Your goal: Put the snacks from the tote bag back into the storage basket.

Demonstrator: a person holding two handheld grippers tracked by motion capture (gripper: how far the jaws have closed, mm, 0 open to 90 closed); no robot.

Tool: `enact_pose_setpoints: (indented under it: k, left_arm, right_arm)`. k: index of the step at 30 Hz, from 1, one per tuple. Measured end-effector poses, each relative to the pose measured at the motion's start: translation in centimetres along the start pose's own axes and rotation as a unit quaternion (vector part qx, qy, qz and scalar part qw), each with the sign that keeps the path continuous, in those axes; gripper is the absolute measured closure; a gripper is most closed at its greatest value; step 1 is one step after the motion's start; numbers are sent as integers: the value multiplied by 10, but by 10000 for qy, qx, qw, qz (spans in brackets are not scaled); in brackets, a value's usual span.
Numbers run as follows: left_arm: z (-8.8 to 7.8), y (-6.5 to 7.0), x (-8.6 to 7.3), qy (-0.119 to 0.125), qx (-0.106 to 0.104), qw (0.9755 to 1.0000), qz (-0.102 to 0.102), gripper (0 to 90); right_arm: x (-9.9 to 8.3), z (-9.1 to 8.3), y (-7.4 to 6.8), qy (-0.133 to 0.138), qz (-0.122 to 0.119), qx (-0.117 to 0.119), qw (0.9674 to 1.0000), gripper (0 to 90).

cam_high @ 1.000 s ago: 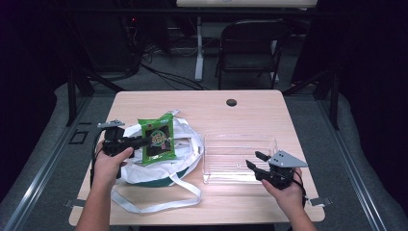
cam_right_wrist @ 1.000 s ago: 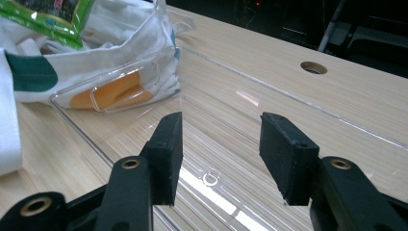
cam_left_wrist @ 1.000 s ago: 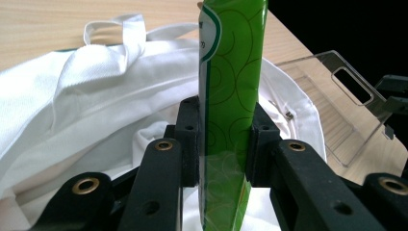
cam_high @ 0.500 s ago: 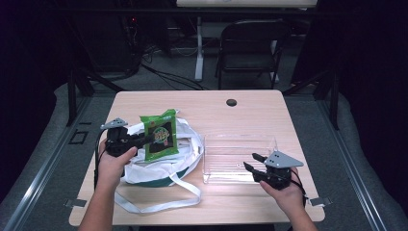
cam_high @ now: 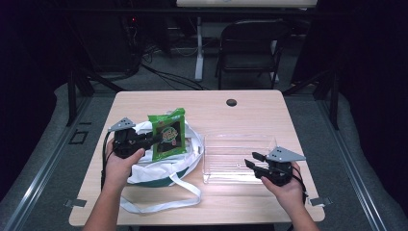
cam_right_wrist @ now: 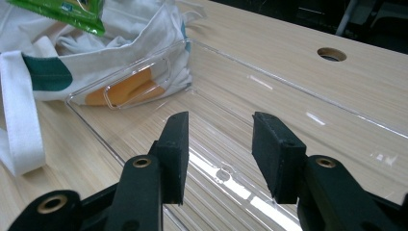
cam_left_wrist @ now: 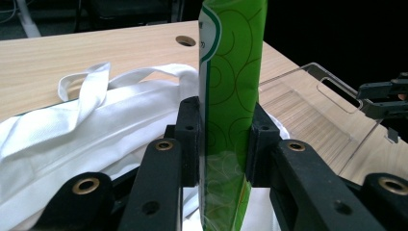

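Observation:
A green snack packet [cam_high: 167, 134] stands upright above the white tote bag [cam_high: 159, 168] at the table's left. My left gripper [cam_high: 155, 139] is shut on the packet's lower part; in the left gripper view both pads press its sides [cam_left_wrist: 233, 72]. A clear plastic bin [cam_high: 231, 163] sits to the right of the bag. My right gripper [cam_high: 250, 160] hovers at the bin's near right corner, pointing into it. Its jaws [cam_right_wrist: 219, 144] have just been closing but stand open, with nothing between them except the bin's floor [cam_right_wrist: 269, 96] beyond.
The bag's long strap [cam_high: 163, 202] trails toward the table's front edge. A round cable hole [cam_high: 231, 102] lies near the far edge. A black chair [cam_high: 250, 48] stands behind the table. Bare wood lies beyond the bag and bin.
My left gripper has lifted the green packet a little higher above the bag and turned it more upright. The right gripper's jaws have narrowed while the hand stayed put.

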State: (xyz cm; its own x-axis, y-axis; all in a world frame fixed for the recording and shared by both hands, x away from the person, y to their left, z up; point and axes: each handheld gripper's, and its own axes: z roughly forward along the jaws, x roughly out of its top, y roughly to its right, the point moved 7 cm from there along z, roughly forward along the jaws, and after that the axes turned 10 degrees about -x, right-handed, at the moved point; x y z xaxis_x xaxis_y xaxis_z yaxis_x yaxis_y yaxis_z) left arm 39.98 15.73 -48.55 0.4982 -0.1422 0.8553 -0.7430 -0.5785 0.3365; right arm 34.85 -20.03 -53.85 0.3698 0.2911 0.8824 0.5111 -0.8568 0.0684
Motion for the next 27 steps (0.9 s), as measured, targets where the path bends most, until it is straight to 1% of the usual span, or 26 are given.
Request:
enact_pose_setpoints:
  k: [1, 2, 3, 4, 5, 6, 9, 11, 12, 13, 15, 16, 17, 20, 21, 22, 23, 24, 25, 26, 27]
  left_arm:
    - [0, 0, 0, 0, 0, 10000, 0, 723]
    - [2, 3, 0, -4, -31, 10000, 19, 723]
    - [3, 3, 0, -24, -31, 10000, 45, 724]
    - [3, 3, 0, -24, -31, 10000, 45, 724]
    - [4, 5, 1, -18, -51, 10000, 42, 724]
    - [6, 6, 1, -7, -76, 10000, 47, 724]
    - [8, 8, 1, -50, -114, 9999, 64, 723]
    - [9, 9, 1, -49, -123, 9999, 65, 723]
    - [10, 10, 0, -79, -135, 9999, 51, 724]
    - [11, 10, 0, -80, -149, 9998, 71, 724]
    - [12, 11, 0, -90, -165, 9998, 83, 724]
    - [13, 13, 1, -79, -189, 9998, 62, 723]
    - [13, 13, 1, -79, -189, 9998, 62, 724]
    - [14, 15, 2, -91, -228, 9996, 112, 724]
    - [14, 15, 2, -91, -228, 9996, 112, 724]
    - [14, 17, 4, -65, -259, 9996, 92, 724]
    - [14, 17, 4, -65, -259, 9996, 92, 723]
    - [14, 17, 5, -91, -269, 9995, 135, 724]
    - [15, 18, 6, -55, -287, 9995, 112, 724]
    - [15, 18, 7, -74, -294, 9994, 138, 724]
    - [15, 18, 7, -74, -294, 9994, 138, 724]
  right_arm:
    - [0, 0, 0, 0, 0, 0, 10000, 570]
    - [2, 1, -1, -79, -133, 19, 9999, 571]
    - [3, 2, -1, -112, -213, 34, 9997, 571]
    - [3, 2, -1, -112, -213, 34, 9997, 571]
    - [6, 2, -2, -122, -272, 74, 9995, 572]
    - [10, 3, -4, -162, -400, 139, 9990, 573]
    - [17, 3, -6, -244, -675, 212, 9972, 578]
    - [20, 3, -7, -262, -710, 248, 9968, 579]
    - [26, 3, -7, -317, -836, 325, 9955, 579]
    - [26, 3, -7, -317, -836, 325, 9955, 579]
    - [31, 4, -7, -376, -910, 384, 9944, 575]
    - [35, 5, -8, -432, -1026, 436, 9928, 566]
    - [35, 5, -8, -432, -1026, 436, 9928, 566]
    - [45, 6, -9, -516, -1190, 602, 9897, 566]
    - [45, 6, -9, -516, -1190, 602, 9897, 566]
    - [51, 5, -9, -541, -1252, 690, 9882, 566]
    - [51, 5, -9, -541, -1252, 690, 9882, 566]
    - [56, 3, -8, -587, -1316, 776, 9865, 565]
    - [59, 3, -8, -613, -1347, 809, 9857, 563]
    - [62, 2, -7, -636, -1386, 829, 9848, 561]
    - [62, 2, -7, -636, -1386, 829, 9848, 561]
